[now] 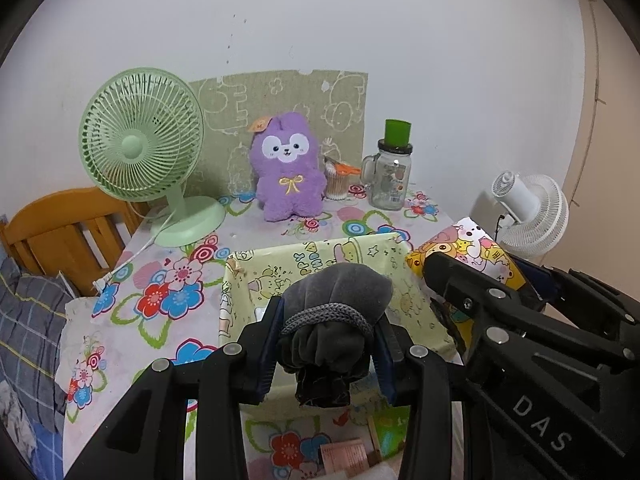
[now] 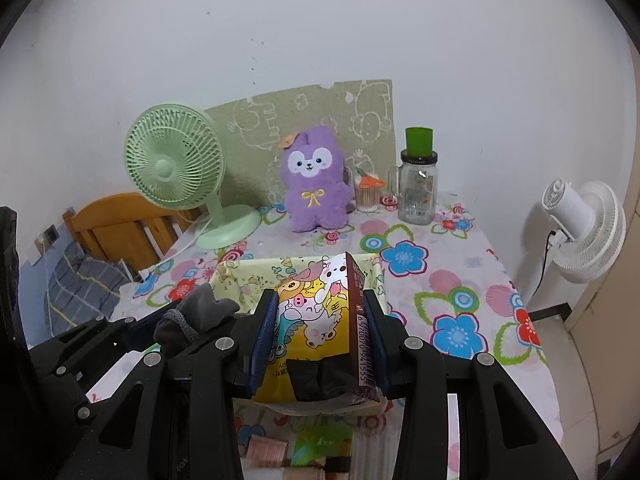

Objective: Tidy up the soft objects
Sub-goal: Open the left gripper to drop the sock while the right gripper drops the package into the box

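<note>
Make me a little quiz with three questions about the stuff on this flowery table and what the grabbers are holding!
1. True or false: the left tool is squeezing a grey cloth bundle.
2. What is the right tool holding? A) the purple plush toy B) a yellow cartoon packet C) the glass jar
3. Fill in: beside the plush, on its left in the picture, stands a green ____.

Key
1. True
2. B
3. fan
</note>
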